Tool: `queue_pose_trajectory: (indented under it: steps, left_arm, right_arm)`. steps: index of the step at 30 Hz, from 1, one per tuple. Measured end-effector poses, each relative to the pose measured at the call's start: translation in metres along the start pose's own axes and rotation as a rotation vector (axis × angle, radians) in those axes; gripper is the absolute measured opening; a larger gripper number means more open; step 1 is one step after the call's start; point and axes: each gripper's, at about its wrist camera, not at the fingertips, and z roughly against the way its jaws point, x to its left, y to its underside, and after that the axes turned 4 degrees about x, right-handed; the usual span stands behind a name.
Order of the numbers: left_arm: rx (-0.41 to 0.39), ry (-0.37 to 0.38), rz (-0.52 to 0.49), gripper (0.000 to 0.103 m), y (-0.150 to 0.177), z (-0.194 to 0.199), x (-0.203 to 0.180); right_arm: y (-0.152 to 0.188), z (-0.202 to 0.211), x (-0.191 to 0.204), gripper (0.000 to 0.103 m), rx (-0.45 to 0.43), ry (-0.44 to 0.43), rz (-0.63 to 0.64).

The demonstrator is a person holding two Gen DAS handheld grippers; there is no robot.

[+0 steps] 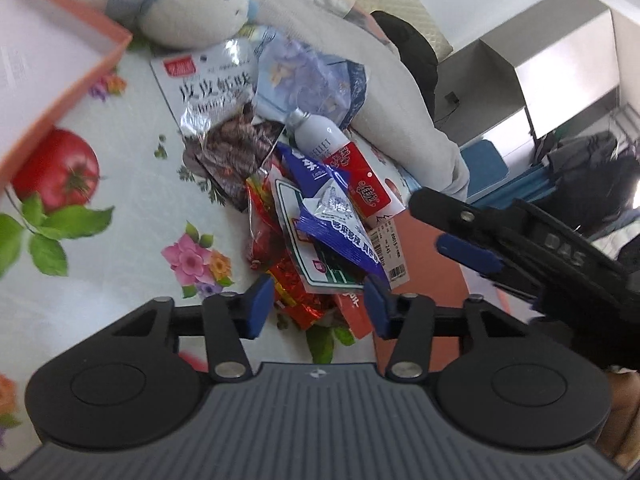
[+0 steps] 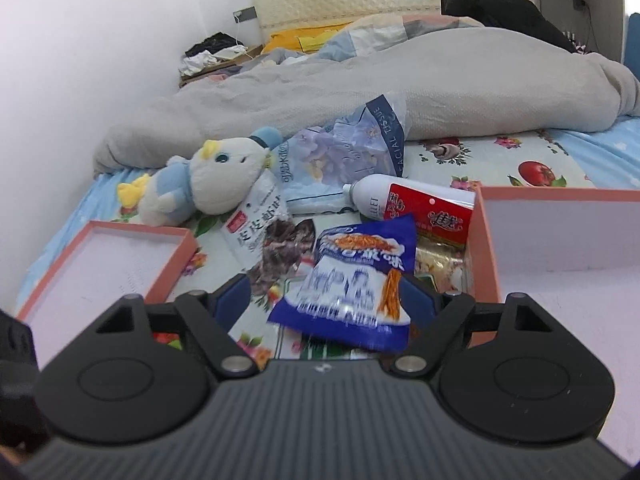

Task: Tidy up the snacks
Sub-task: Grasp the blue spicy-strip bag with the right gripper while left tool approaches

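Observation:
A pile of snack packets lies on a flowered bed sheet between two pink boxes. My right gripper [image 2: 326, 300] stands open around a blue and white packet [image 2: 352, 280]; whether its pads touch the packet I cannot tell. That packet also shows in the left wrist view [image 1: 340, 236] on top of the pile. My left gripper [image 1: 320, 304] is open and empty, just before the pile's near edge, over red foil packets [image 1: 292, 288]. A silver shrimp packet [image 1: 208, 88], a white bottle [image 1: 316, 136] and a red packet [image 1: 364, 184] lie further back.
A pink box [image 2: 560, 248] stands right of the pile and a pink lid [image 2: 100, 264] left of it. A plush duck [image 2: 208, 184], a tissue pack [image 2: 340, 152] and a grey duvet [image 2: 360, 92] lie behind. The right gripper's body [image 1: 540, 248] shows at the right.

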Motion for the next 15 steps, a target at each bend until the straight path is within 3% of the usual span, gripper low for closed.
queue_pose_trajectory:
  steps: [3,5,12,15]
  left_arm:
    - [0.021,0.022,0.045,0.051,-0.004,-0.011,0.012]
    - [0.03,0.047,0.064,0.039,-0.006,-0.016,0.015]
    - [0.066,0.103,0.089,0.029,-0.01,-0.03,0.023]
    - [0.063,0.099,0.095,0.02,-0.009,-0.034,0.025]
  right_arm:
    - [-0.001,-0.021,-0.003,0.082,0.029,0.021,-0.014]
    - [0.0,-0.033,-0.005,0.082,0.051,0.034,-0.02]
    - [0.005,-0.059,-0.009,0.083,0.087,0.101,-0.027]
    - [0.006,-0.068,-0.011,0.084,0.105,0.101,-0.029]
